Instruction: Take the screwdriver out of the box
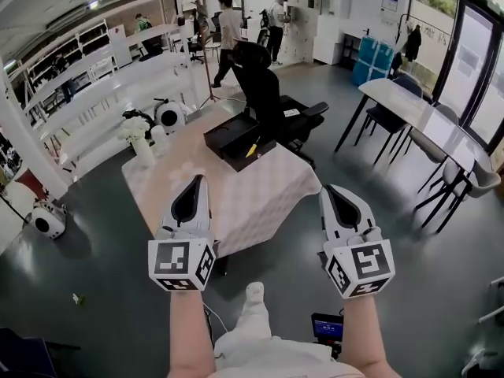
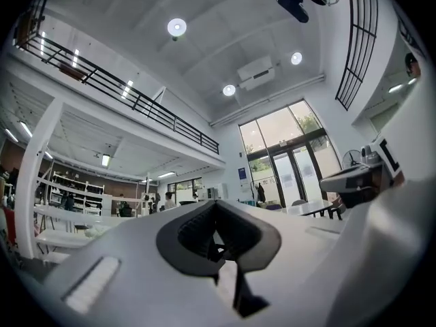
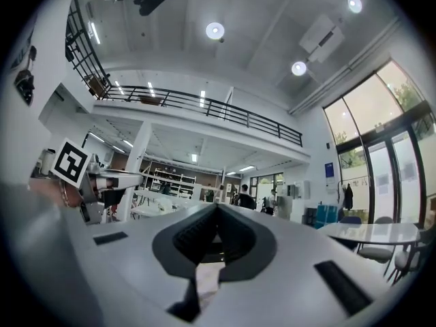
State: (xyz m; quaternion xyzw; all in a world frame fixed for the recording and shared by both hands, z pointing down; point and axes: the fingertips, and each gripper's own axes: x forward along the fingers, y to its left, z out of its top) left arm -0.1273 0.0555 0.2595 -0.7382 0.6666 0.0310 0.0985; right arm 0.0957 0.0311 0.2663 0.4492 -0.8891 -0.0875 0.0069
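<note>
I hold both arms out ahead of me, forearms side by side and well apart. The left gripper (image 1: pixel 198 181) and the right gripper (image 1: pixel 327 190) point forward, each with its jaws pressed together on nothing. Beyond them, the cloth-covered counter (image 1: pixel 236 203) carries the open black box (image 1: pixel 230 135), with the yellow screwdriver (image 1: pixel 253 148) at the box's right side.

My head camera looks forward and steeply down from high up. The clothed table (image 1: pixel 236 203) lies at twelve o'clock, my left gripper (image 1: pixel 197 181) at seven and my right gripper (image 1: pixel 327 189) at five. Each gripper camera sits close behind its own jaws, facing roughly level across the hall. Both take in the glass doors (image 2: pixel 289 148), at two o'clock from the left and three from the right.
</note>
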